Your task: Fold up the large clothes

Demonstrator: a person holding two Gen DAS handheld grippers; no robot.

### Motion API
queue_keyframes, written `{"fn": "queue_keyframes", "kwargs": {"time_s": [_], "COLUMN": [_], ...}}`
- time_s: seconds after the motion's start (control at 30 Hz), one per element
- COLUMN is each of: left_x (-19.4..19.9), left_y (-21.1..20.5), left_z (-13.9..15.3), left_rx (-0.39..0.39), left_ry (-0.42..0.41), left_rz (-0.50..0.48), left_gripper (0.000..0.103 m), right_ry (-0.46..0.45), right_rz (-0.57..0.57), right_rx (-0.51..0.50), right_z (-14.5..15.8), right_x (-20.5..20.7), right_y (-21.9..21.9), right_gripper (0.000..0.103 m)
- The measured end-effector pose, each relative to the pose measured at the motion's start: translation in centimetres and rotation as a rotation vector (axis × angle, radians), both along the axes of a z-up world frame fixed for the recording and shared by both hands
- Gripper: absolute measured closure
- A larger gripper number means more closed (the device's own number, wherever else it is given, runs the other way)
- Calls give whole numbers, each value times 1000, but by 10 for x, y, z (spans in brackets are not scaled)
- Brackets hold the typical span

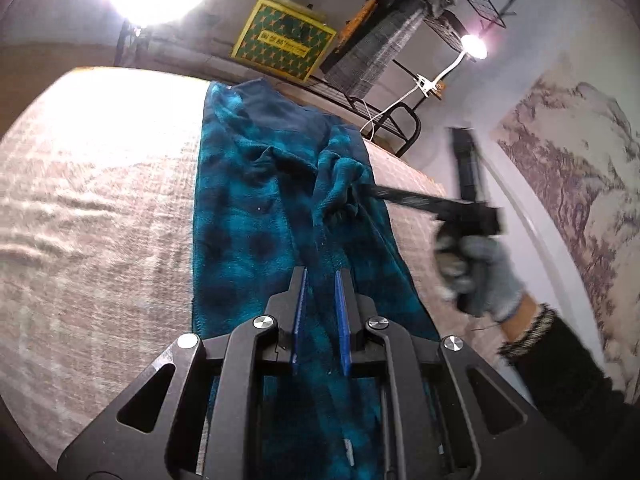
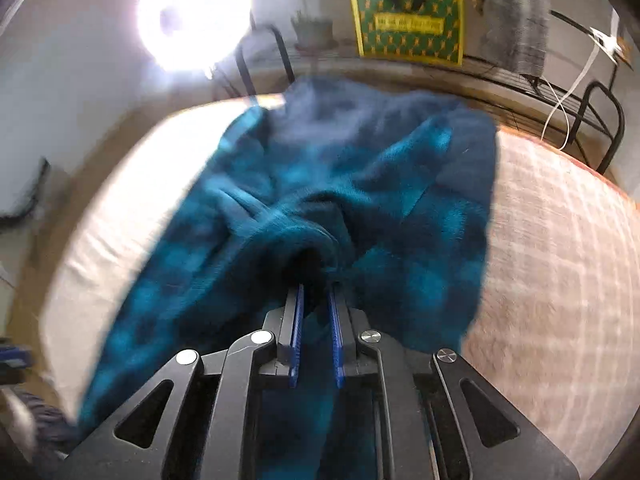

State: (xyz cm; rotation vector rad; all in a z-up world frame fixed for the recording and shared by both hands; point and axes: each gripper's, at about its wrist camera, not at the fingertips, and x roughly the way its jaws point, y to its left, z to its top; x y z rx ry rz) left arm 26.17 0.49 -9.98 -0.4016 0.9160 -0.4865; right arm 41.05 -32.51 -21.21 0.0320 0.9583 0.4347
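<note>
A large teal and dark-blue fleece garment (image 1: 256,208) lies lengthwise on a beige patterned bed (image 1: 92,216). My left gripper (image 1: 321,274) hovers over its near part, jaws slightly apart with nothing between them. My right gripper (image 2: 318,288) has a bunched fold of the garment (image 2: 340,184) between its blue pads (image 2: 297,320). In the left wrist view the right gripper (image 1: 360,190) reaches in from the right, held by a grey-gloved hand (image 1: 476,276), its tips buried in a raised bunch of fleece.
A black metal rack (image 1: 384,116) stands past the bed's far end with a yellow-green box (image 1: 282,38) and a clip lamp (image 1: 472,46). A bright lamp (image 2: 192,20) glares at upper left. A wall (image 1: 576,168) is on the right.
</note>
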Motion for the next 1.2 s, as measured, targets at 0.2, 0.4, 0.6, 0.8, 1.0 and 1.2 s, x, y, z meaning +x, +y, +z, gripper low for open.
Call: {"fn": "queue_keyframes", "kwargs": {"time_s": [0.2,0.4,0.6,0.8,1.0,1.2], "left_x": [-20,-57,-97,-107,-107,-126], "left_y": [2,-34,-102,-119,-116,-97], "left_z": [-4,-26,-39,-65,-71,-47], "left_rx": [-13,-93,0,54,-10,-50], "left_ry": [23,118,136,208,199,129], "left_rz": [-52,-180,-342,-308,-303,-274], "left_gripper": [92,81,73,73,98,99], "right_ry": [-23,14,137,226,281,320], "right_rz": [-36,-54,-144,-213,-202,-140], "right_rx": [104,90,55,92,162,223], "right_z": [48,41,-6,-43,-58,-68], "right_x": [-93,-205,-256,-263,-257,-258], "right_y": [-40,-46,-62,-87,-86,-69], "right_gripper": [92,92,77,76,76,76]}}
